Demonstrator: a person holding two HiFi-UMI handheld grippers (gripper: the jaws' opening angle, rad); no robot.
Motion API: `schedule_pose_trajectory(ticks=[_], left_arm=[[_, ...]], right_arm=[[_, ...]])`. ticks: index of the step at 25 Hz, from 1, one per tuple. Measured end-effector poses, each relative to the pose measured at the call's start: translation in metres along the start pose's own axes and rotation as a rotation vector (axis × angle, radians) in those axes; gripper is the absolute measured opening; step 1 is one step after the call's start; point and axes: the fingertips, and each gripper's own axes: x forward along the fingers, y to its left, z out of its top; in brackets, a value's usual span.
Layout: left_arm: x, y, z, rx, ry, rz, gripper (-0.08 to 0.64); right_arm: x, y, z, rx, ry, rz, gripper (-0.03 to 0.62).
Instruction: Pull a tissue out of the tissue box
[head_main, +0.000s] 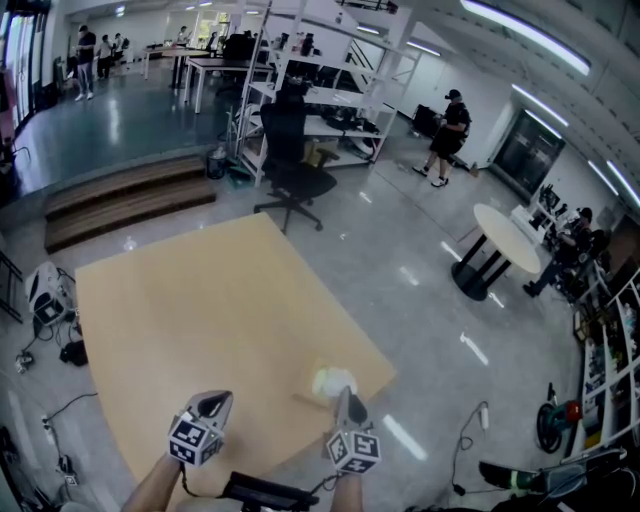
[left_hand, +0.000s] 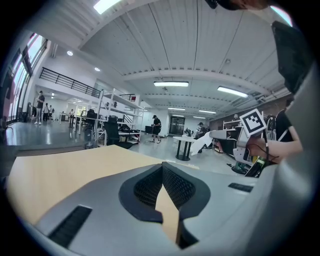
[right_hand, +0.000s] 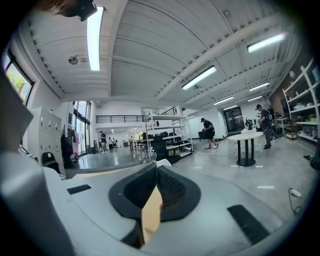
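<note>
The tissue (head_main: 333, 381) shows in the head view as a white, bunched sheet over the tissue box (head_main: 312, 397), a pale box near the table's (head_main: 200, 310) right edge that barely stands out from the wood. Whether the sheet's lower end is in the box's slot cannot be made out.

The right gripper (head_main: 349, 400) sits just behind the tissue, its tips at the sheet's near side. In the right gripper view its jaws are pressed together, with a small white corner of the tissue (right_hand: 162, 162) pinched at their very tip. From the left gripper view the same sheet (left_hand: 204, 143) hangs down from the front of the right gripper above the table's far edge.

The left gripper (head_main: 213, 403) is well to the left of the box, over bare wood. Its jaws are together too, with nothing between them and only table showing below the pads (left_hand: 177, 187).

Beyond the table stand a black office chair (head_main: 293, 150) and a round white table (head_main: 505, 238) on the grey floor.
</note>
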Motion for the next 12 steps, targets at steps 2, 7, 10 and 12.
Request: schedule_pose_trajectory(ticks=[2, 7, 10, 12], left_arm=[[0.000, 0.000, 0.002, 0.006, -0.009, 0.001, 0.006], [-0.002, 0.000, 0.008, 0.015, -0.030, 0.005, 0.006], [-0.001, -0.004, 0.011, 0.013, -0.036, 0.005, 0.006], [-0.002, -0.008, 0.012, 0.017, -0.024, -0.005, 0.006]], right_arm=[[-0.005, 0.001, -0.001, 0.003, -0.003, 0.001, 0.005], [-0.025, 0.008, 0.002, 0.004, -0.019, 0.002, 0.005], [-0.036, 0.011, -0.001, -0.002, -0.022, 0.013, 0.005], [-0.041, 0.014, -0.008, -0.006, -0.019, 0.025, 0.005]])
